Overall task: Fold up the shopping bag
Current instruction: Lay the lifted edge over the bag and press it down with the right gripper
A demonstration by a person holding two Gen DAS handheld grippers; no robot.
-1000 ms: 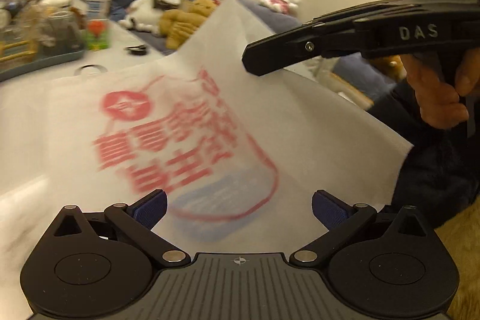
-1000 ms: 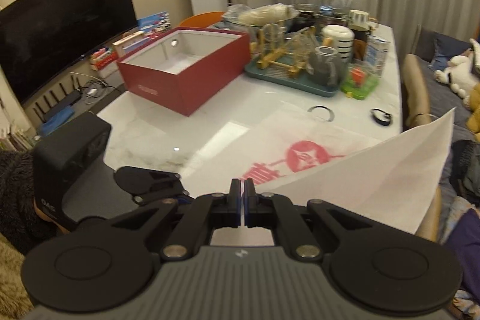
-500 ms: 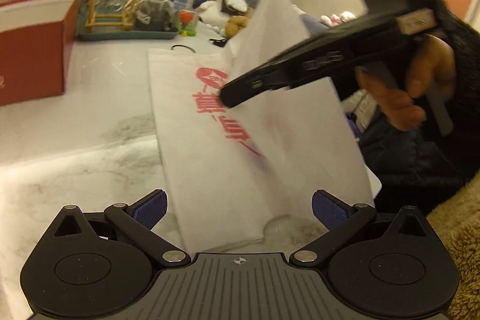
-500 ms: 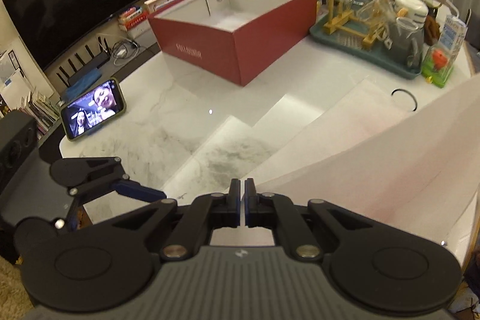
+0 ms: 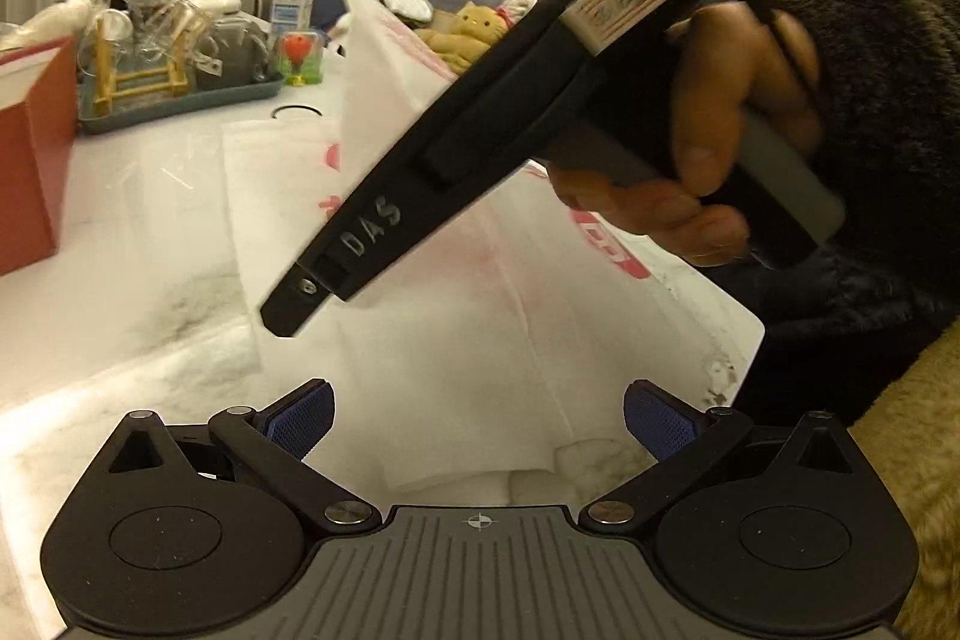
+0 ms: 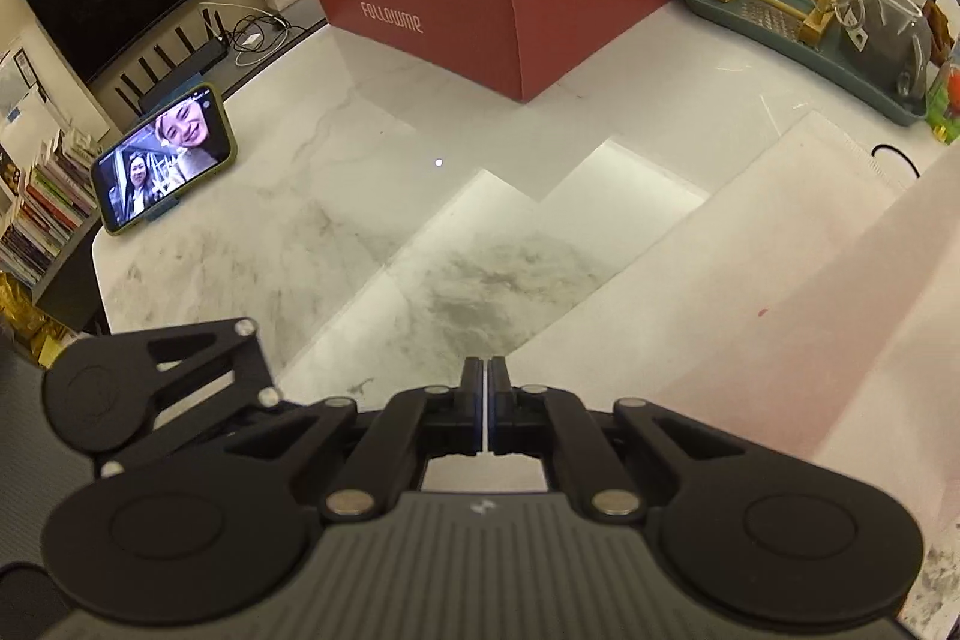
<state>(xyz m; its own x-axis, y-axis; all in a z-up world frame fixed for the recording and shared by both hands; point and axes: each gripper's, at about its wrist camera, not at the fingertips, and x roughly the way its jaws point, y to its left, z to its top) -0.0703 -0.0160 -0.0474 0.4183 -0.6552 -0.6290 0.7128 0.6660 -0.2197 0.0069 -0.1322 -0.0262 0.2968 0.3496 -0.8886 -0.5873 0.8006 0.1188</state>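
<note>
Right claw (image 6: 486,403): pressed together on a thin edge of the white shopping bag (image 5: 480,292), now carried down and across toward the marble table (image 6: 360,196).
Left claw (image 5: 477,415): spread wide, empty, just short of the bag's near end.
Change: the raised flap has swung over; the fold looks nearly laid.
Bag: beneath and ahead of both claws.
Hidden: the pinched edge itself; the red print, mostly covered.

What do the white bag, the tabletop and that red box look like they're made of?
Shopping bag: probably thin non-woven fabric, matte and slightly see-through, since the red print shows through the lifted flap. Table: polished marble or a marble-look slab, grey-veined and reflecting light. Red box: likely matte cardboard, with thin, sharp-edged walls.
</note>
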